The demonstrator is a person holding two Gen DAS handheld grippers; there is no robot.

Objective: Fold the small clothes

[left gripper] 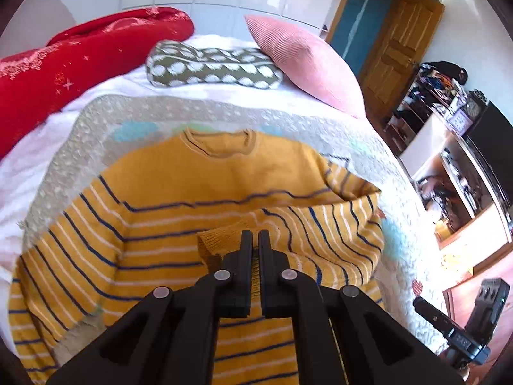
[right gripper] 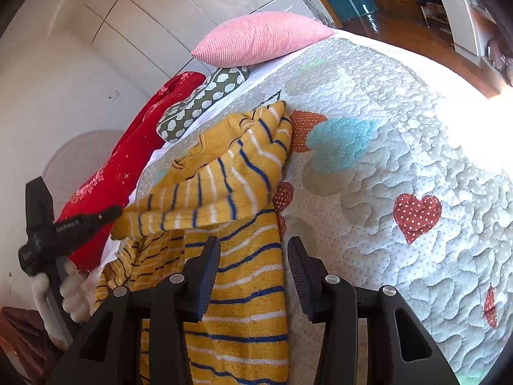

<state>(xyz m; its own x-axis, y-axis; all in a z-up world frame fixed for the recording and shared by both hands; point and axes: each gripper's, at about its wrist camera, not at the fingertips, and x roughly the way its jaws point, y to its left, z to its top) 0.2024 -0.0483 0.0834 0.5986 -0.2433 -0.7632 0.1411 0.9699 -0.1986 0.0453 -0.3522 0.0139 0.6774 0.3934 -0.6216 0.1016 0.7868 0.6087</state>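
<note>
The right gripper [right gripper: 253, 250] hangs over the lower edge of a yellow striped sweater [right gripper: 247, 292] spread on a quilt [right gripper: 400, 147], its jaws standing apart with nothing pinched between them. At the left edge the left gripper [right gripper: 117, 213], held by a white-gloved hand [right gripper: 69, 292], is closed on the cuff of the sweater's sleeve [right gripper: 208, 192], which is drawn across the body. Behind lie a pink cushion [right gripper: 259, 40], a green spotted pillow [right gripper: 205, 102] and a red blanket [right gripper: 128, 166].
</note>
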